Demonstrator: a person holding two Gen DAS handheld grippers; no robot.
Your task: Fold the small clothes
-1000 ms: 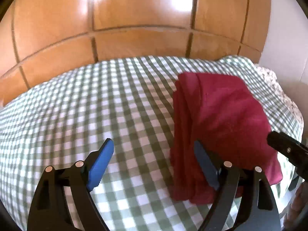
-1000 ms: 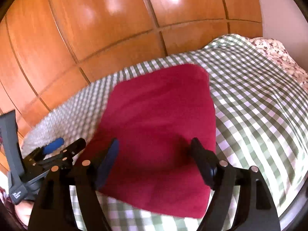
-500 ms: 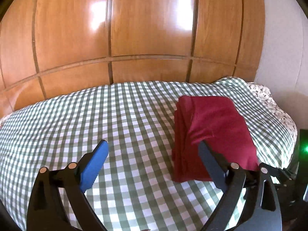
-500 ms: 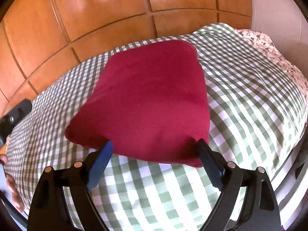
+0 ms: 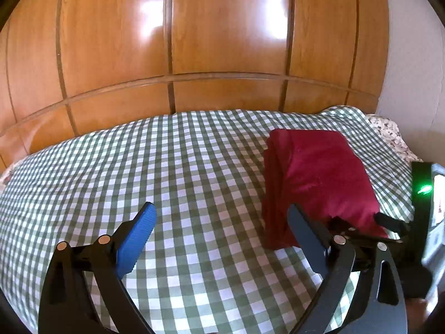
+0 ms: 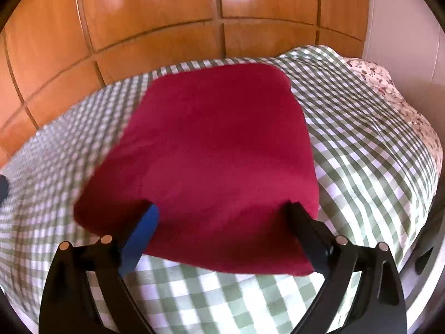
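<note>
A dark red folded garment [image 5: 319, 183] lies flat on the green-and-white checked bed cover [image 5: 167, 181], to the right in the left wrist view. My left gripper [image 5: 221, 214] hovers over bare cover to the left of the garment, its jaws opening with nothing between them. In the right wrist view the garment [image 6: 217, 150] fills the middle. My right gripper [image 6: 222, 208] hangs over the garment's near edge. Its jaws are opening, the cloth lies below and between them, and the pads do not press on it. The right gripper's body [image 5: 422, 222] shows at the right edge of the left wrist view.
Glossy wooden panels [image 5: 222, 41] rise behind the bed. A floral-printed fabric [image 6: 389, 83] lies at the bed's far right corner beside a white wall [image 6: 403, 14]. The checked cover [image 6: 361, 139] drops off at the right edge.
My left gripper drew back and away from the garment, which now looks smaller and farther off. The right gripper tilted down over the garment's near edge. Both pairs of jaws spread wider.
</note>
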